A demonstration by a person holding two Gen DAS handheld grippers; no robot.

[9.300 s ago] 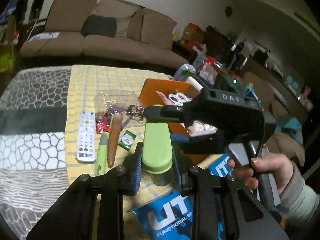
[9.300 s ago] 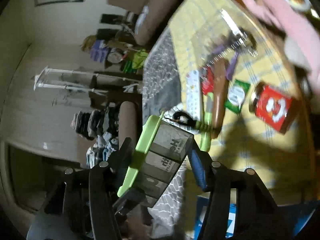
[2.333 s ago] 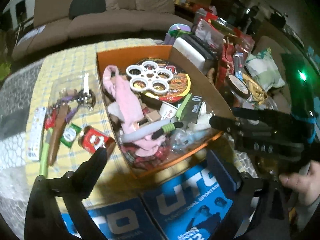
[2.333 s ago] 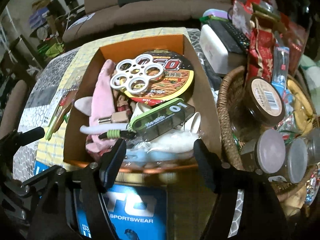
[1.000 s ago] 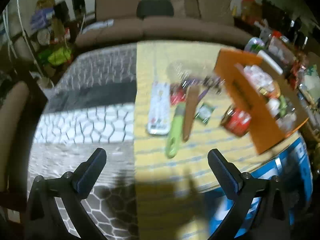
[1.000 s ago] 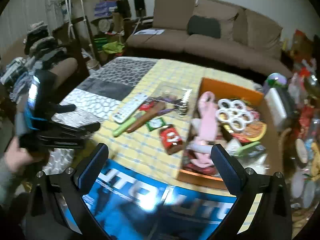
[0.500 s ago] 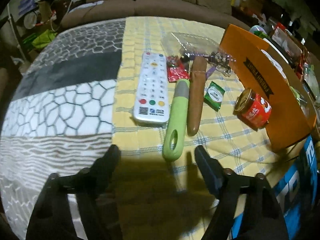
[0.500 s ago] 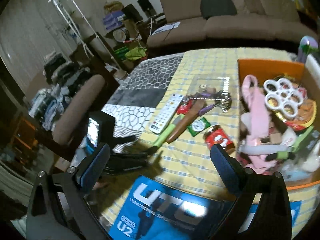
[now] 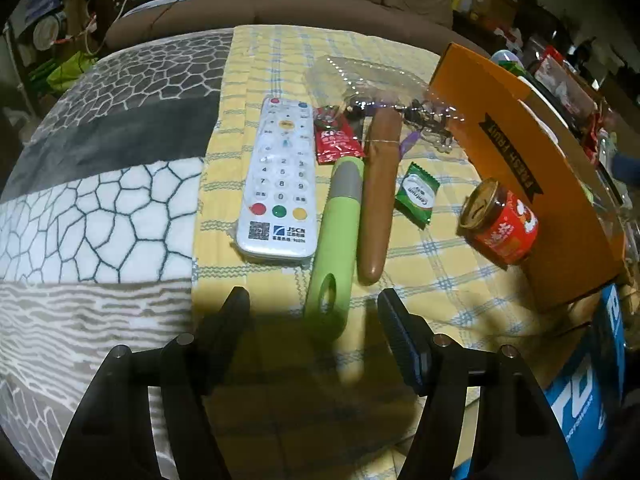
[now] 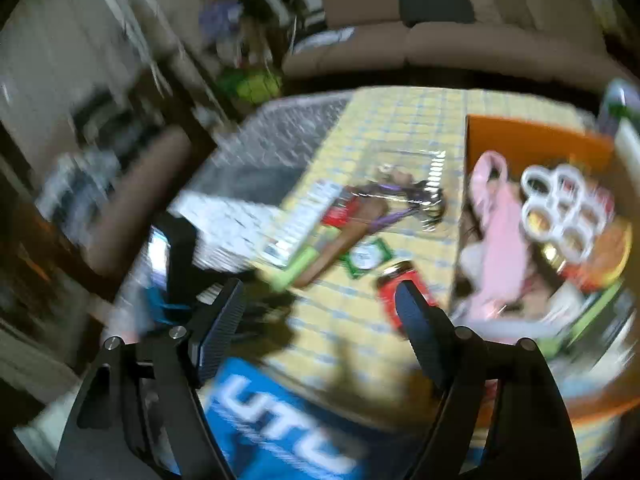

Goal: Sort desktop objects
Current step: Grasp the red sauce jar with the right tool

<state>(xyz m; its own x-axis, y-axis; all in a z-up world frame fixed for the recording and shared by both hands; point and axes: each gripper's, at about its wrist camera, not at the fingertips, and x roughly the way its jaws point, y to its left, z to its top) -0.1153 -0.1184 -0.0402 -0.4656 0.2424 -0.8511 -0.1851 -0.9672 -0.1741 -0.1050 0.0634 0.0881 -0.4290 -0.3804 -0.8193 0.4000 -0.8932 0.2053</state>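
My left gripper is open and low over the yellow checked cloth, its jaws either side of the near end of a green handled tool. Beside the tool lie a white remote, a brown sausage-shaped object, a red sachet, a green sachet and a red can on its side. My right gripper is open and empty, held higher over the table's near edge. Its view is blurred and shows the orange box full of items.
The orange box stands at the right of the left wrist view. A clear plastic bag with keys lies behind the sausage-shaped object. A grey patterned blanket covers the table's left. A blue UTO box sits at the near edge. A sofa is beyond.
My left gripper has dropped lower and closer to the green tool and its jaws have narrowed. My right gripper has swung, blurring its view, and its jaws have narrowed too.
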